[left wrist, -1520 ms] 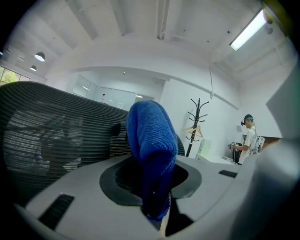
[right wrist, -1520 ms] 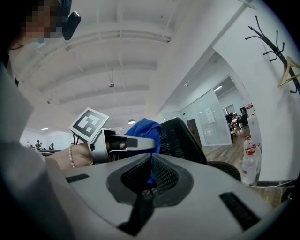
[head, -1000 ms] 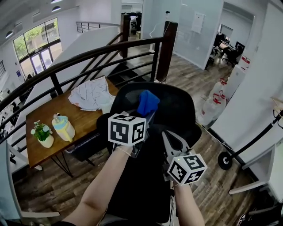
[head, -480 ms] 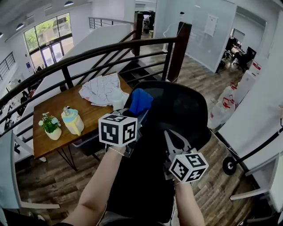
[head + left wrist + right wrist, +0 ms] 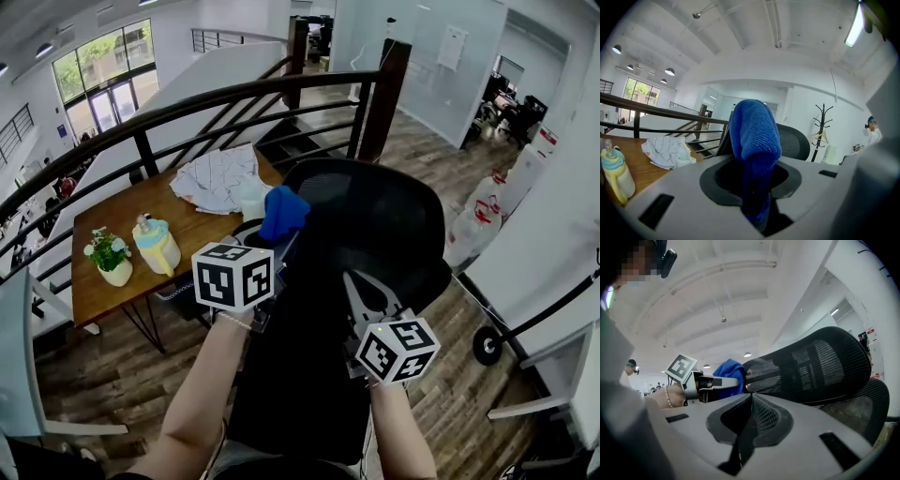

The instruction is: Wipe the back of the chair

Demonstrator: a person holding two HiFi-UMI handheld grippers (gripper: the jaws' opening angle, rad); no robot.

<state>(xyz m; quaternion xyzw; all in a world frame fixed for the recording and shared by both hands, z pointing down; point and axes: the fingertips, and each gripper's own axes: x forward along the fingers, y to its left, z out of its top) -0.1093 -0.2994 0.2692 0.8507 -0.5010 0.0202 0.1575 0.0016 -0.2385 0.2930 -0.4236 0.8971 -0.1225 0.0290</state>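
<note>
L gripper (image 5: 757, 197) jaws pinch blue cloth (image 5: 754, 136) beside chair back (image 5: 375, 225).

Chair back (image 5: 375, 220): centre, in front of the railing (image 5: 187, 108).
Cloth (image 5: 283, 212): gripped between the jaws of the left tool (image 5: 270, 246), at the chair back's left edge.
Right tool (image 5: 354, 281): placed right of the left tool, over the chair back's lower part.
Tabletop (image 5: 112, 220): located left of the chair. Carried on it: potted plant (image 5: 110, 259) at the left, bottle (image 5: 156, 246) just beside it, crumpled sheets (image 5: 217, 176) nearest the chair.
</note>
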